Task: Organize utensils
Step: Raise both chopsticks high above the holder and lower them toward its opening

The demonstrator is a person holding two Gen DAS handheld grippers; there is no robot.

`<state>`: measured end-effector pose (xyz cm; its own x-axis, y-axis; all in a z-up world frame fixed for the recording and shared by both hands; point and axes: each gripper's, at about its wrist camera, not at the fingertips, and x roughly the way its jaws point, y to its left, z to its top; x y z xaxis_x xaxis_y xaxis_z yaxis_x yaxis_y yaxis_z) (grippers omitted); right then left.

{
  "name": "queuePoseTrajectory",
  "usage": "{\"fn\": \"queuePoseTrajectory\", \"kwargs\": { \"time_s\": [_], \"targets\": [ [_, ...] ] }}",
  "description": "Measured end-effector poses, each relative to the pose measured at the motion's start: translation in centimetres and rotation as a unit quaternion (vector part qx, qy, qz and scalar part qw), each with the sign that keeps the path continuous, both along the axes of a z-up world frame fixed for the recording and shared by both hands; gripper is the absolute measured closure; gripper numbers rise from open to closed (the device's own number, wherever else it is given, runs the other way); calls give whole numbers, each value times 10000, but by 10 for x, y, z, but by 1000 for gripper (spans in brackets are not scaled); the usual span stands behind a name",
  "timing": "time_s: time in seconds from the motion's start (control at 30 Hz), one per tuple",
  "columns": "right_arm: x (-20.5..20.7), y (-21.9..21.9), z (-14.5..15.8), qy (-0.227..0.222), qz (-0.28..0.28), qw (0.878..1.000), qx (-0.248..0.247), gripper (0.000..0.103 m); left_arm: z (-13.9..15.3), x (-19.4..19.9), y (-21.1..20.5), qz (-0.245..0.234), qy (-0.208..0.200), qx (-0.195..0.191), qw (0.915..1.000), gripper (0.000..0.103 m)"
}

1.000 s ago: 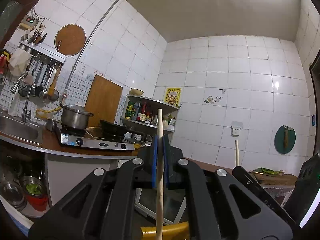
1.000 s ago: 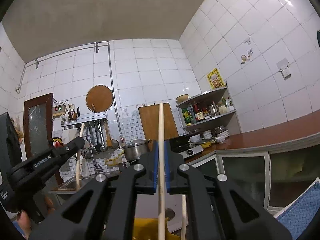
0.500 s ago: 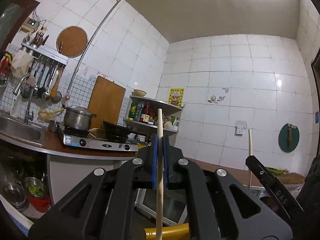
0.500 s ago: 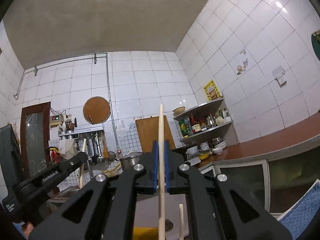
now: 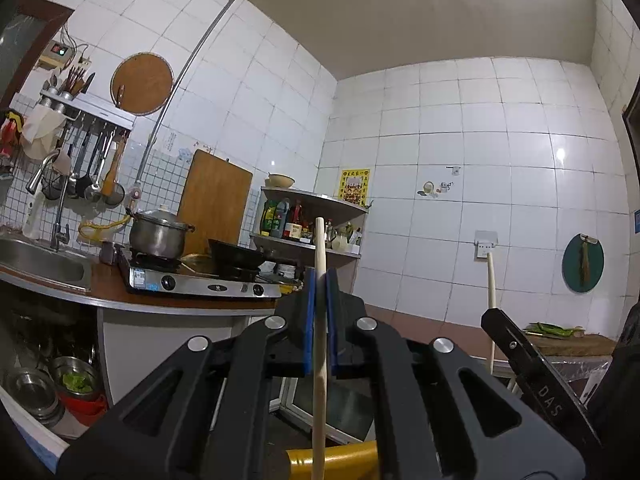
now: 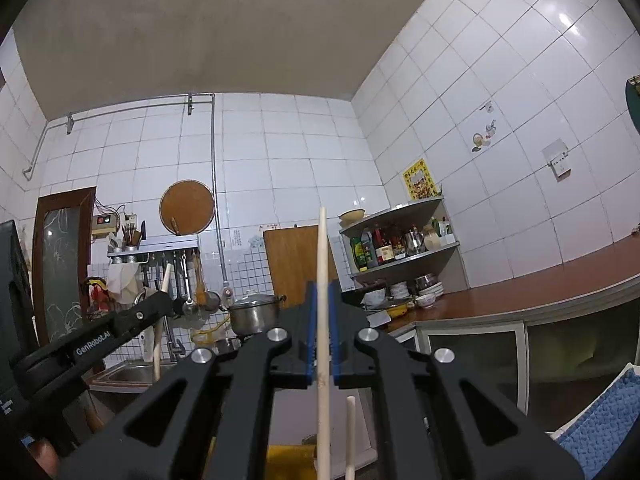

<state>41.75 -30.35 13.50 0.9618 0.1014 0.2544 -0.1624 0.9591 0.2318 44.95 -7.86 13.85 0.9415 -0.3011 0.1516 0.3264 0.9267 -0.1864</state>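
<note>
**Above a tiled kitchen, two wooden sticks held upright**

At far left of the left wrist view, a sink (image 5: 44, 262) is set into the brown tabletop (image 5: 108, 288), with ladles hanging from a wall rack (image 5: 86, 106) above it. Next along sits a steel pot (image 5: 158, 232) on a gas stove (image 5: 200, 282), then a wooden cutting board (image 5: 216, 200) leaning on the tiles and a corner shelf (image 5: 316, 200) of bottles. At centre, the left tool (image 5: 319, 312) is clamped on a pale wooden chopstick (image 5: 319, 360), which stands upright between the blue pads and pokes above them. To the right, the right tool (image 6: 324, 328) likewise grips a second chopstick (image 6: 323, 312), vertical and raised in front of the kitchen wall. In the right wrist view, another stick (image 6: 350, 436) rises at the lower edge just beside it, above something yellow (image 6: 288, 460). Farthest right lies blue cloth (image 6: 600, 428).
</note>
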Motion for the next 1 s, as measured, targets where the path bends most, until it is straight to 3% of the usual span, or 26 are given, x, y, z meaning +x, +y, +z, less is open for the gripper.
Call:
{"fn": "queuePoseTrajectory", "kwargs": {
  "time_s": [0.2, 0.3, 0.57, 0.8, 1.0],
  "targets": [
    [2, 2, -1, 104, 54, 9999, -70, 97, 2, -5, 8, 138, -186, -166, 9996, 99],
    [4, 3, -3, 202, 90, 9997, -123, 97, 1, 0, 12, 35, -60, -277, 9996, 99],
    [9, 11, -14, 411, 183, 9985, -324, 97, 1, 4, 0, 170, 86, 60, 9998, 99],
    [10, 17, -22, 526, 232, 9970, -511, 97, -3, 0, -18, 373, 130, 632, 9972, 99],
    [13, 19, -26, 624, 292, 9959, -581, 97, -3, 2, -22, 390, 295, 773, 9958, 99]
  ]
}}
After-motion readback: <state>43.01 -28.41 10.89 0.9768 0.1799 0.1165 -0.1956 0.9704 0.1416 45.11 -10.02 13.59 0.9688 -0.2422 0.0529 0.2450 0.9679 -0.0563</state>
